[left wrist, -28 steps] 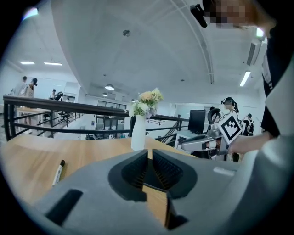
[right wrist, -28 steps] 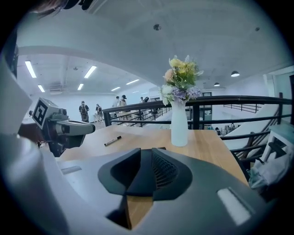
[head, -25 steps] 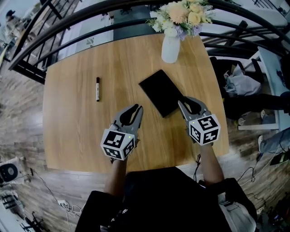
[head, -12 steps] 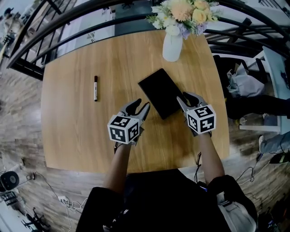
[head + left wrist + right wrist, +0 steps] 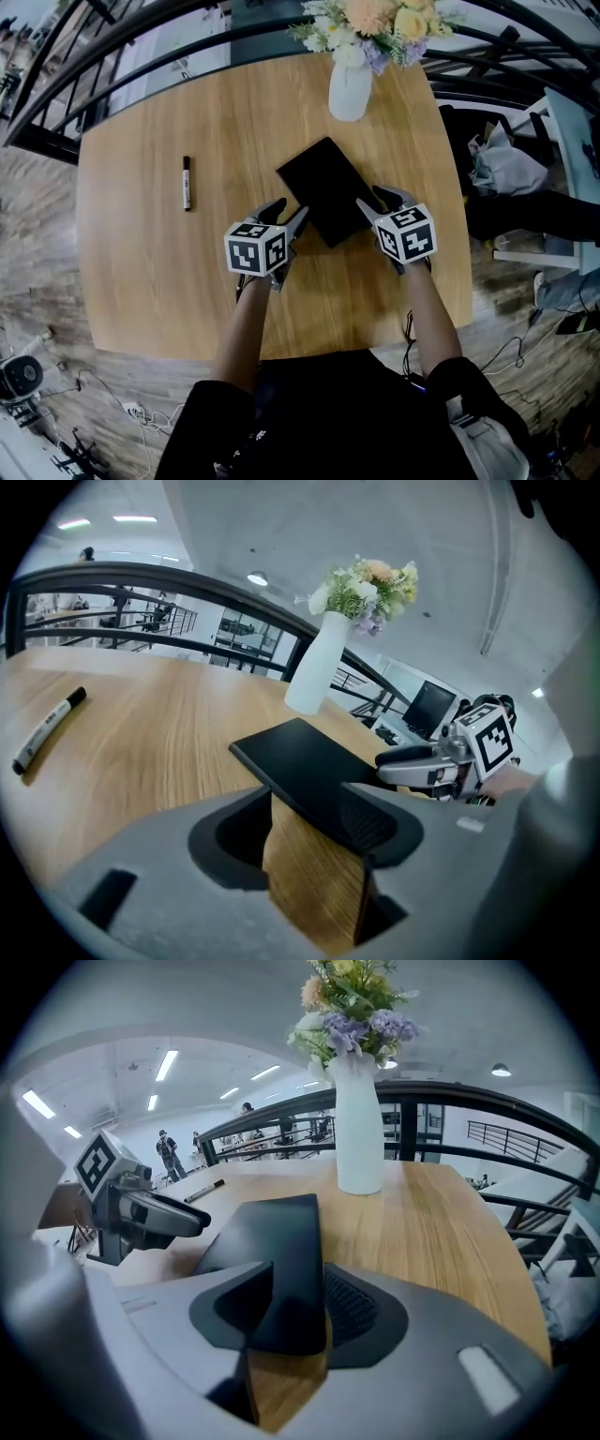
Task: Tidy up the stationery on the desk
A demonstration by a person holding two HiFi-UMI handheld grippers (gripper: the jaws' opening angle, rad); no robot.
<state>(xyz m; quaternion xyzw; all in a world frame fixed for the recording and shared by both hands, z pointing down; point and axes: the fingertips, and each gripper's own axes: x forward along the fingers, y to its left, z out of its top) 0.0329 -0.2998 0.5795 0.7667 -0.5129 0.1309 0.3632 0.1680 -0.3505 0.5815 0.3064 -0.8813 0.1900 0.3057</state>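
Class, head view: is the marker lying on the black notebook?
No, the marker lies on bare tabletop, apart from the black notebook, to its left.

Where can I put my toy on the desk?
Bare wood: between the marker and black notebook, and along the near edge of the desk. Crowded: the notebook, its corners between the just-opened jaws of the left gripper and right gripper.

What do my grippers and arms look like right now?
Both the left gripper and right gripper are grey, with two curved jaws and a white cube of black square markers behind. Forearms are bare; the top is black. Jaws have just been opening, a corner of the black slab between each pair.
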